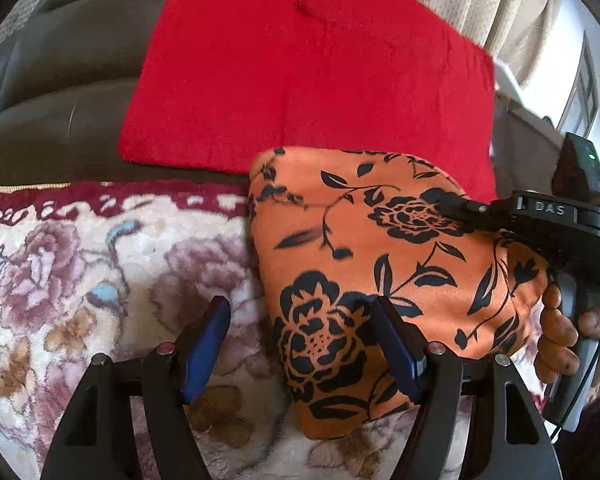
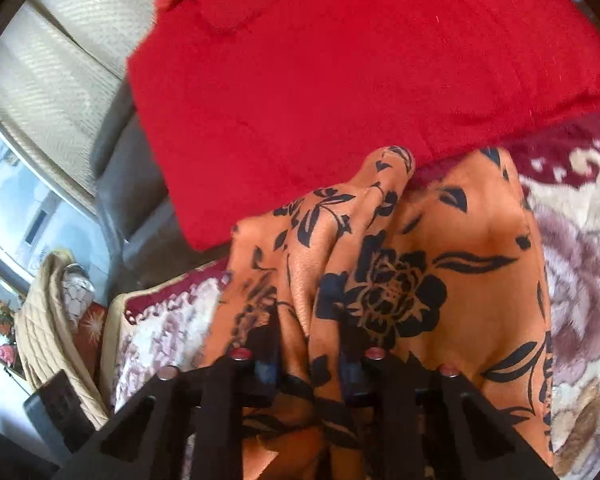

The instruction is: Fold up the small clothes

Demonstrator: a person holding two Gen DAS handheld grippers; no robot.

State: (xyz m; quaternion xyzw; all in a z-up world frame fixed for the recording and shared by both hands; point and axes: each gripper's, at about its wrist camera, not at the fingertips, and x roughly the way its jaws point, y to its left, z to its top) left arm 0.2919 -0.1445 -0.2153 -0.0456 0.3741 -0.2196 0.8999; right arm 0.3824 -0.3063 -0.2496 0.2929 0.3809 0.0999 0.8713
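An orange cloth with black flowers (image 1: 360, 248) lies on a flowery plush blanket (image 1: 80, 260), its far edge against a red cloth (image 1: 300, 72). My left gripper (image 1: 300, 308) is open, low over the orange cloth's near left edge. One blue pad is over the blanket and the other over the cloth, and nothing is pinched. In the right wrist view, my right gripper (image 2: 310, 344) is shut on a raised fold of the orange cloth (image 2: 460, 240), which bunches up between its fingers. The same gripper (image 1: 452, 206) shows at the right of the left wrist view, held by a hand (image 1: 556, 332).
The red cloth (image 2: 340, 60) is spread flat beyond the orange one, partly on a dark sofa seat (image 1: 60, 60). A cream curtain (image 1: 480, 0) hangs behind. A quilted beige item (image 2: 48, 320) and a window (image 2: 20, 208) lie to the left in the right wrist view.
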